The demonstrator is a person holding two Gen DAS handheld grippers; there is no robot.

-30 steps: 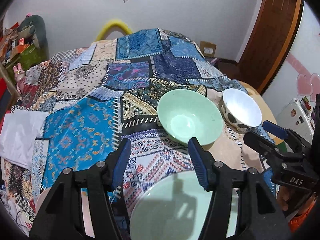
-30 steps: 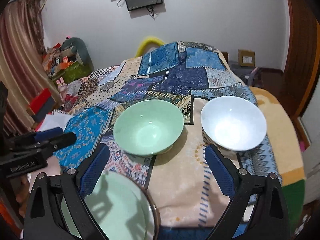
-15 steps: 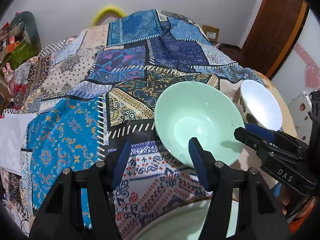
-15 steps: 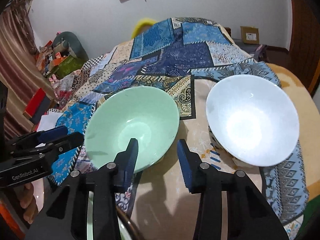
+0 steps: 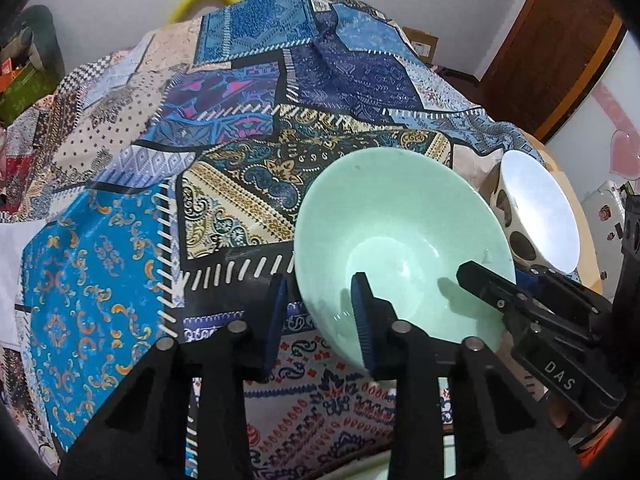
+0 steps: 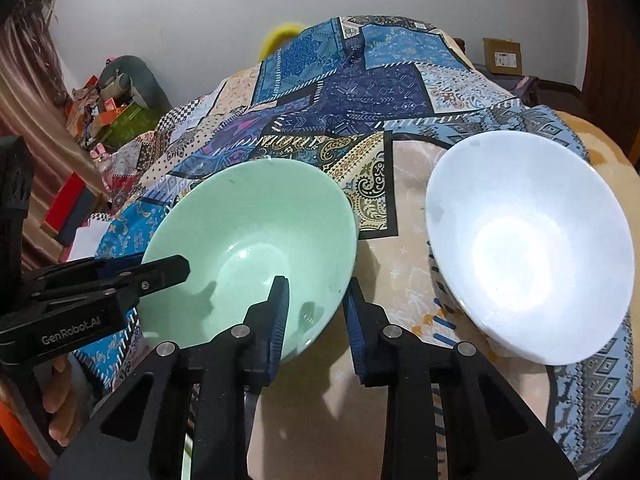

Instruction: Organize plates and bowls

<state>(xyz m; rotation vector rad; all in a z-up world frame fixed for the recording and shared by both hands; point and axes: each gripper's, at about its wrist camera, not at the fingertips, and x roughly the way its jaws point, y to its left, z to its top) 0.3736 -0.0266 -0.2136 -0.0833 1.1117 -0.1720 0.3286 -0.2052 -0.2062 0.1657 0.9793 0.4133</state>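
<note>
A pale green bowl sits on the patchwork cloth; it also shows in the right wrist view. My left gripper is open and straddles the bowl's near left rim, one finger inside, one outside. My right gripper is open and straddles the bowl's near right rim the same way. A white bowl with dark spots outside stands right of the green one, shown large in the right wrist view. A green plate's edge lies below the grippers.
The patchwork cloth covers a round table whose edge drops off on the right. Clutter and boxes stand far left by a curtain. A wooden door is at the right.
Both grippers moved forward and down to the green bowl and narrowed their jaws around its near rim. The green plate slid almost out of view below.
</note>
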